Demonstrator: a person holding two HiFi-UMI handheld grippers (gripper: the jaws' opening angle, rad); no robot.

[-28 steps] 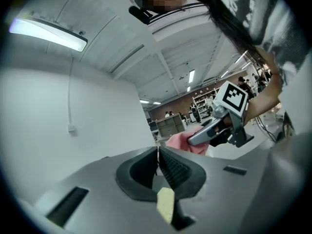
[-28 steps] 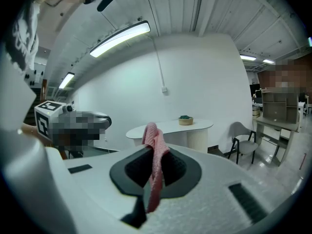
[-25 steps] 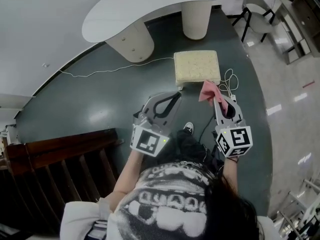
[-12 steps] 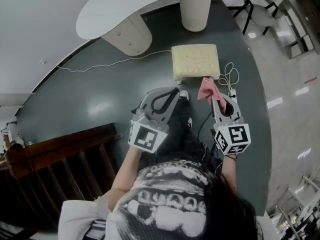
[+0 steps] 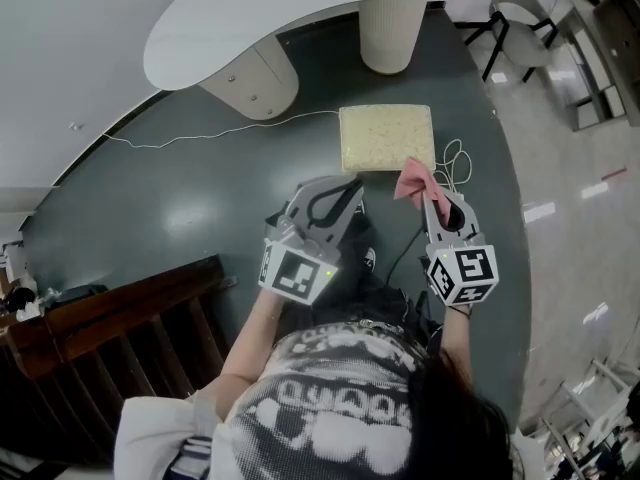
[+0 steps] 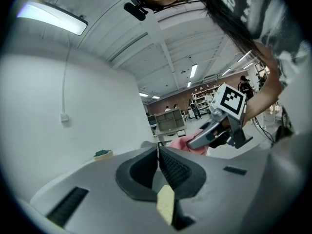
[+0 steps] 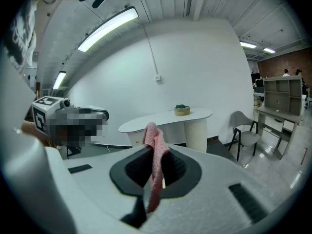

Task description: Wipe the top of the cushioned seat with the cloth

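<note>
Two sets of tongs held out in front of a person, seen from above over a dark floor (image 5: 190, 208). At far left, a dark wooden railing (image 5: 110, 328). Further in and higher up, a white curved counter (image 5: 250, 18) on two pale pedestals, with a thin white cable (image 5: 200, 134) trailing across the floor toward the seat. Next, the left tongs (image 5: 354, 184), tips pressed together with nothing between them, pointed toward the seat's near left corner and just short of it from above. Just beyond, the cushioned seat (image 5: 386, 137): square, pale yellow on top, standing on the floor just in front of the counter's round pedestal. At its near right corner, the cloth (image 5: 411, 180), pink and bunched, clamped in the right tongs (image 5: 427, 196) and sticking out past the tips; overlapping the seat's edge in the head view, contact impossible to tell. In the right gripper view, the same cloth pinched between the closed tips and hanging down behind them. Right of the seat, a loop of white cord (image 5: 458, 163) on the floor. At far upper right, a grey chair (image 5: 520, 23) with dark legs on lighter, shiny flooring.
</note>
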